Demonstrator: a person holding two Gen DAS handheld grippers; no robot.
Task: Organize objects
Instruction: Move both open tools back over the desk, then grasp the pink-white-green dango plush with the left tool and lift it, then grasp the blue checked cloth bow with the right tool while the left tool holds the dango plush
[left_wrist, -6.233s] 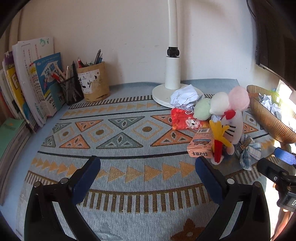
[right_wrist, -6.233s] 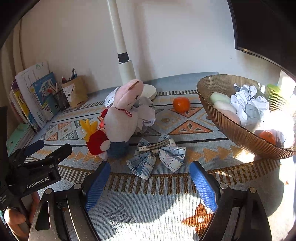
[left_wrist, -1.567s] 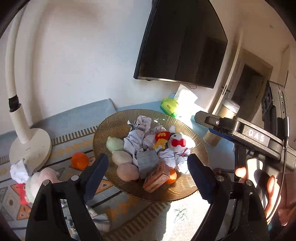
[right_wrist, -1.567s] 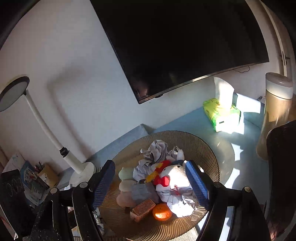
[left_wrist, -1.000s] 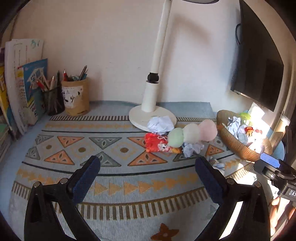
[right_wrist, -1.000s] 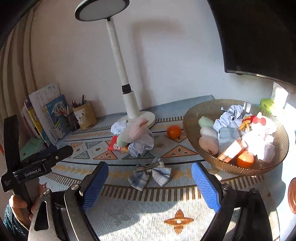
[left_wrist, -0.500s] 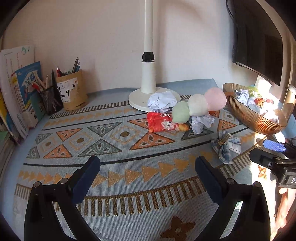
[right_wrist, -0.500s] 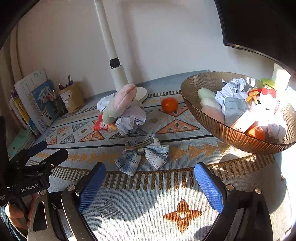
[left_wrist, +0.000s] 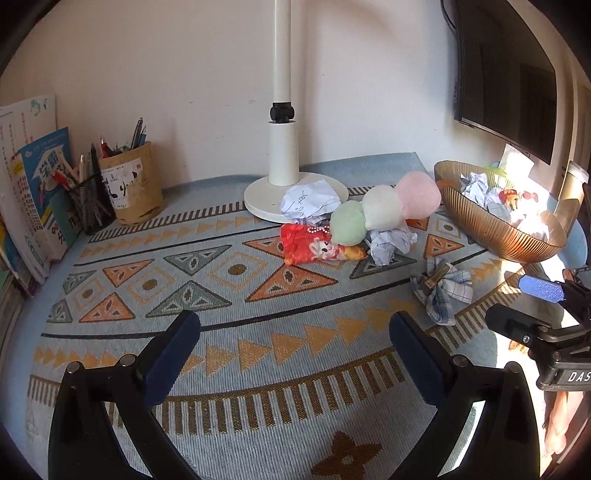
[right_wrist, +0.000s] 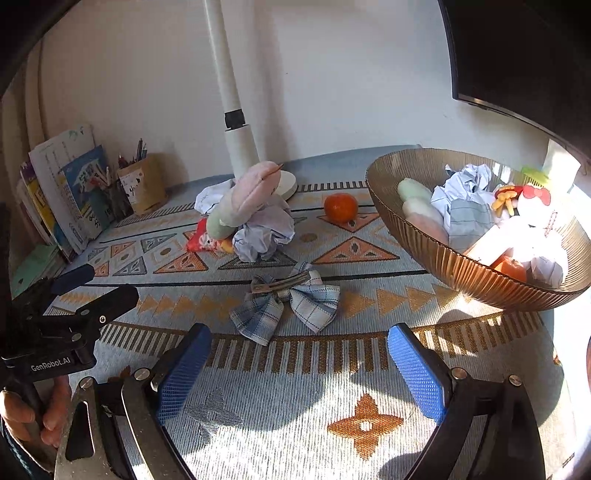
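bowl (right_wrist: 461, 266) sits at 3 o'clock in the right wrist view, wide and shallow, judged the collecting spot since it already carries a mixed load. loose things wait on the patterned mat (right_wrist: 295, 387) that covers the bench.

both tools empty. right hand-held gripper (right_wrist: 299, 373) has its blue pads spread wide, nothing between them, aimed at the plaid hair bow (right_wrist: 284, 302) lying at 12 o'clock just ahead, clip side up. probably the next pick. left hand-held gripper (left_wrist: 291, 354) also stands apart over bare mat, nothing held.

pile at 11 o'clock from the right tool leans near the lamp base (left_wrist: 291, 199), things resting on one another, so any pull may shift the rest.

counts, on the mat:
- plaid hair bow: one
- tangerine (right_wrist: 340, 206): one
- three-ball plush skewer (left_wrist: 384, 214): one
- crumpled paper: two, one (left_wrist: 310, 203) behind, one (left_wrist: 389, 242) in front
- red snack packet (left_wrist: 314, 247): one

in the bowl: one more plush skewer, crumpled paper, a plush toy, an orange fruit; exact number unclear under glare.

pen holders (left_wrist: 129, 184) at 10 o'clock: two.
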